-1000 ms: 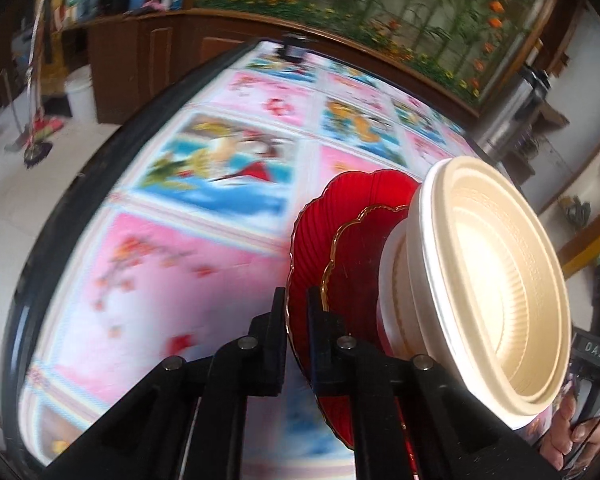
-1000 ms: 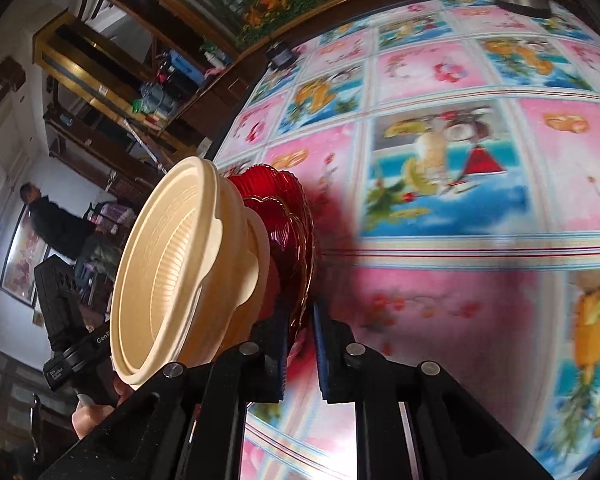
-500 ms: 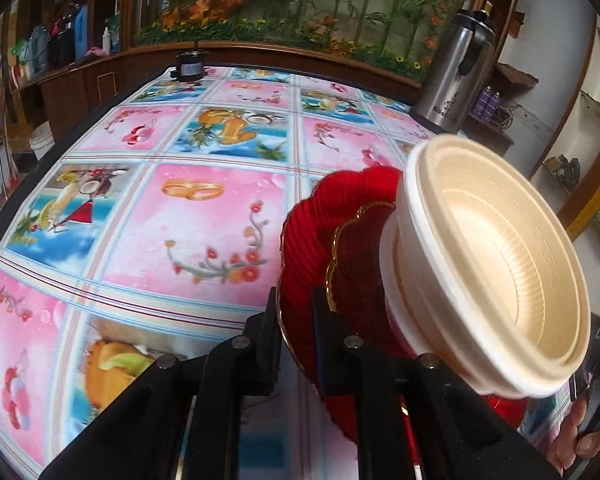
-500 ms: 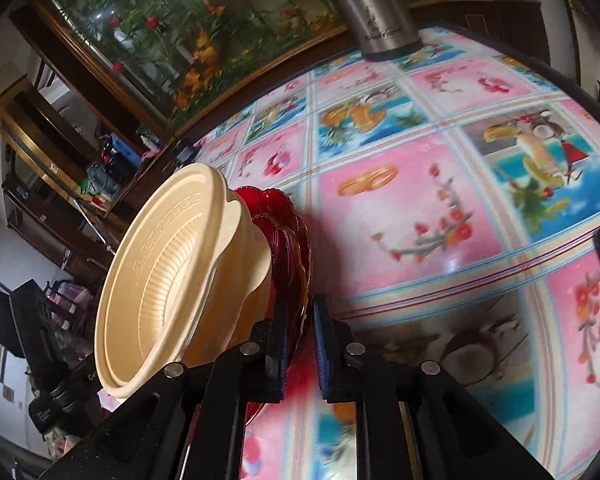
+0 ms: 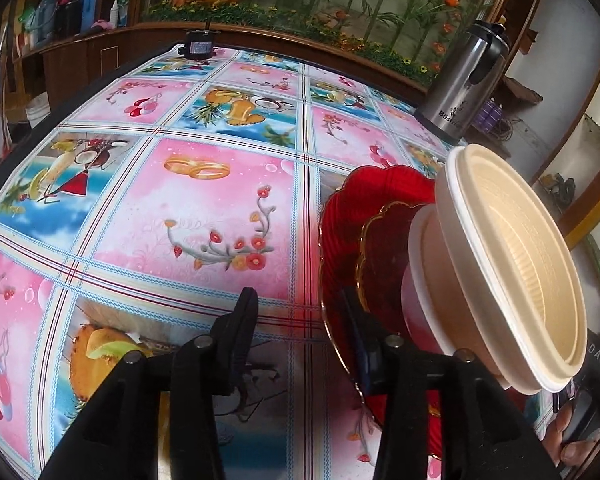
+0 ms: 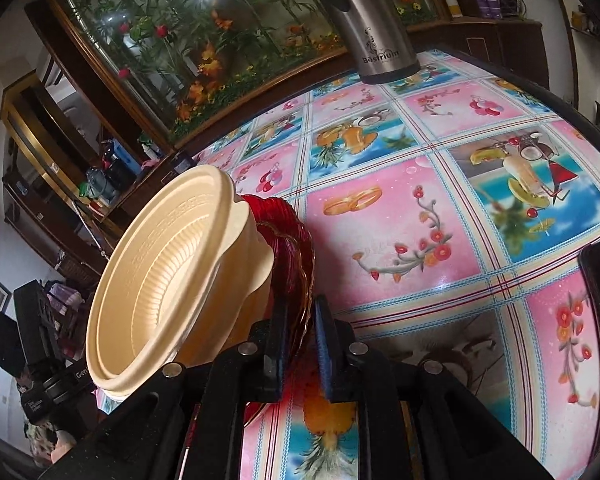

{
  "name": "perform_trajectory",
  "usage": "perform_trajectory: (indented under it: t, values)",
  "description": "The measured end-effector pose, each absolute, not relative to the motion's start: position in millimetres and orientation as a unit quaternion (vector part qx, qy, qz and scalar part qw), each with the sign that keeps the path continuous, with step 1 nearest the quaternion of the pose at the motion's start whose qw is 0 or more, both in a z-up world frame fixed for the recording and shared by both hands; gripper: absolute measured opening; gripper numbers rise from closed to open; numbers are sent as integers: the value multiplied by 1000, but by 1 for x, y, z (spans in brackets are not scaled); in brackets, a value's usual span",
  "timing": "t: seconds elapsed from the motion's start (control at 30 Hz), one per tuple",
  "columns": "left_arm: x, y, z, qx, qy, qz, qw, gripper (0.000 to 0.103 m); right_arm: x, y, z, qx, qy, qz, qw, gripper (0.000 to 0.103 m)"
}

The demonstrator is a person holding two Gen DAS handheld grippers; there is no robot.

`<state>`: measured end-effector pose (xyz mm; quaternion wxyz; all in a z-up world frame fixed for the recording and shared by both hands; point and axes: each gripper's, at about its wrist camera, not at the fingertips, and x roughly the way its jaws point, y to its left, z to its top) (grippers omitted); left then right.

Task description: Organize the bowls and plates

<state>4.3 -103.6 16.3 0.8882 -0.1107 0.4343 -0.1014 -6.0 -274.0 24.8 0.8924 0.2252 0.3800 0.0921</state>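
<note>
A stack of red scalloped plates (image 5: 346, 216) with gold rims carries nested cream bowls (image 5: 512, 268). The stack looks tilted in both wrist views, low over the patterned tablecloth (image 5: 204, 216). My left gripper (image 5: 300, 320) is open, its fingers spread on either side of the plates' rim. My right gripper (image 6: 300, 320) is shut on the opposite rim of the red plates (image 6: 292, 248), with the cream bowls (image 6: 168, 280) to its left.
A steel thermos (image 5: 464, 84) stands at the table's far right, also shown in the right wrist view (image 6: 372, 24). A small black device (image 5: 198, 46) sits at the far edge. A planter of flowers (image 5: 300, 4) backs the table. A wooden shelf (image 6: 60, 152) is at left.
My left gripper has opened and let go of the plate rim. The stack has come lower toward the table while both views swung; the right gripper keeps its hold.
</note>
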Motion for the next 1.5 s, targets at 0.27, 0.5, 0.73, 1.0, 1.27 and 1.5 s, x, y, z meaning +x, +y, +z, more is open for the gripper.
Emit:
perform_trajectory:
  t: [0.27,0.5,0.73,1.0,1.27,1.5]
  values:
    - [-1,-103,19,-93,440,-96,888,61,-19,-291,25,245,364,84,895,34]
    - [-15,-100,22,-80,459,-96,879,65,-46,-303,31,251,327,95,906,44]
    - [-31,-93,34,-92,438,-107,888,86,-73,-331,29,304,287,96,903,55]
    - [-65,-91,55,-79,390,-93,913,86,-81,-331,36,299,257,99,914,60]
    - [-126,-113,54,-16,320,-99,942,99,-88,-330,40,291,240,99,921,66]
    - [-130,-131,67,37,282,-82,955,103,-113,-326,52,266,192,94,940,80]
